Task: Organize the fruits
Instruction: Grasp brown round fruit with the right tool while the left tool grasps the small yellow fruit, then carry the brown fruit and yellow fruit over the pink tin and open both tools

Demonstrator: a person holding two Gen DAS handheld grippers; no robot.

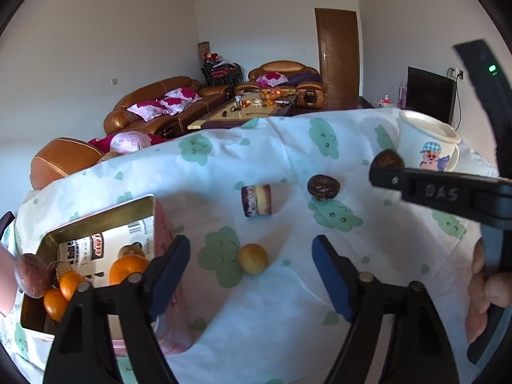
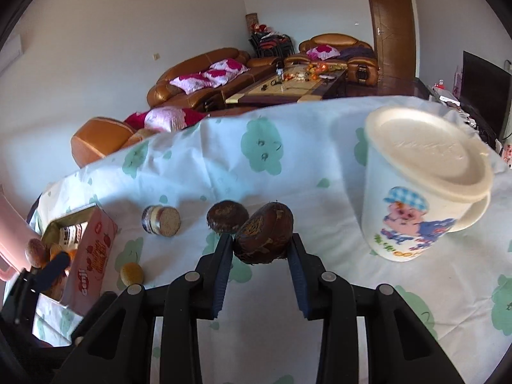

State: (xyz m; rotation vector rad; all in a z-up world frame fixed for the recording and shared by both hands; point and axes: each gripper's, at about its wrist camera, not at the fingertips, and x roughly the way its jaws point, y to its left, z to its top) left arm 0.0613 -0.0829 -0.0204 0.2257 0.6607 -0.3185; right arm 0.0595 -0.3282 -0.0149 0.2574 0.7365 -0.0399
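My right gripper [image 2: 260,247] is shut on a dark brown wrinkled fruit [image 2: 264,233], held just above the cloth; the fruit also shows in the left wrist view [image 1: 388,160]. A second dark fruit [image 2: 227,217] lies just behind it on the cloth, seen in the left wrist view too [image 1: 324,187]. A small yellow fruit [image 1: 252,258] lies between my open, empty left gripper's fingers [image 1: 251,270]. A cut sugarcane piece [image 1: 256,200] lies further back. An open pink box [image 1: 96,256] at the left holds oranges [image 1: 128,268] and a brown fruit [image 1: 32,275].
A white lidded cup with a cartoon pig [image 2: 425,185] stands at the right on the cloud-print tablecloth [image 2: 288,166]. The table's far edge drops off towards brown sofas [image 2: 204,73] and a coffee table beyond.
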